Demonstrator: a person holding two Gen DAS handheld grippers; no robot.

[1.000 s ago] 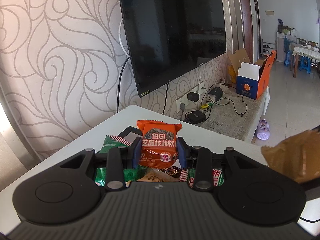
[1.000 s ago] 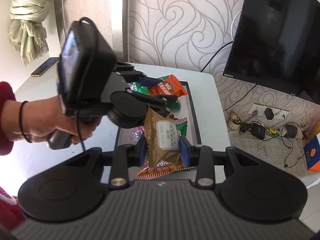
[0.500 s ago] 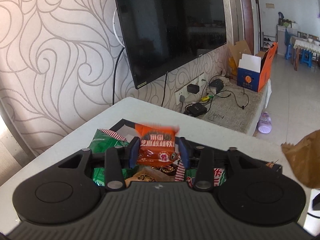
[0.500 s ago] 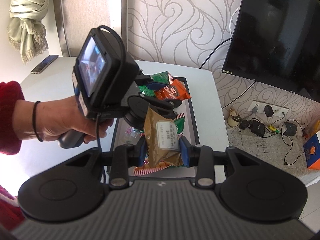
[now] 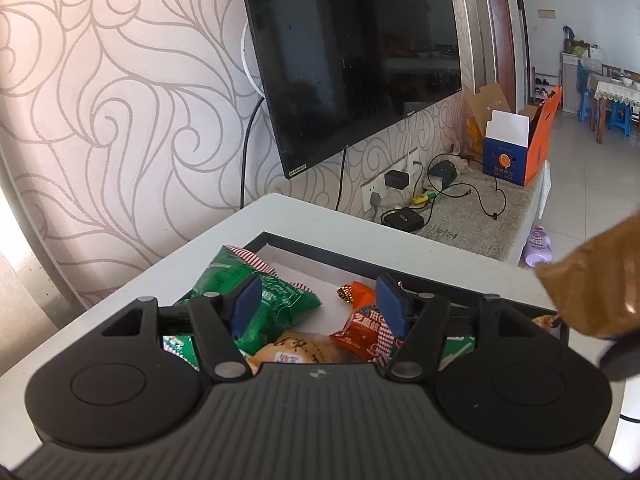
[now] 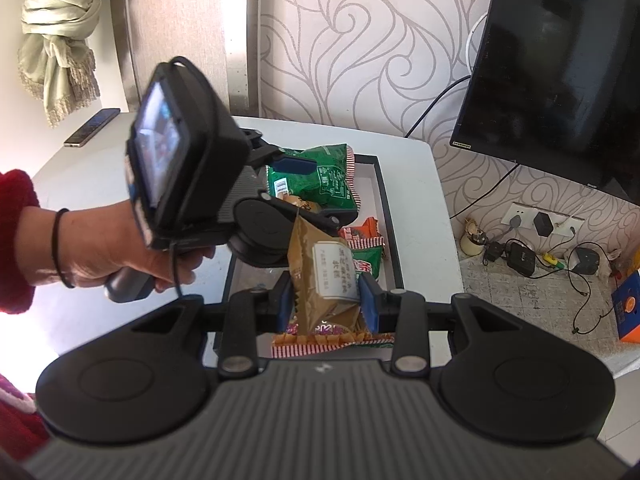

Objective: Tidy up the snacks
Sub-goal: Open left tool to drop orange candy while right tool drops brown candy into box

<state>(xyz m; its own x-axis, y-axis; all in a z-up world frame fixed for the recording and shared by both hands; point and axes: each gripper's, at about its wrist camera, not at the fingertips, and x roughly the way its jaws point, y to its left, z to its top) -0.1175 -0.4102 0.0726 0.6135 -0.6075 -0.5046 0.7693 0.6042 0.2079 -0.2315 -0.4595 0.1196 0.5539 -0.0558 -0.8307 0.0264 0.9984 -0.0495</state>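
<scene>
Snack feel: we think the brown packet [image 6: 320, 276] is light, soft and crinkly, so we hold it by its middle.
Right gripper [image 6: 326, 300]: clamped on the brown packet, above the black tray [image 6: 386, 216].
Left gripper [image 5: 318, 304]: jaws just spread apart, nothing between them; the orange packet [image 5: 362, 328] lies in the tray below.
Only the right view shows: the hand [image 6: 108, 248] holding the left gripper.
</scene>
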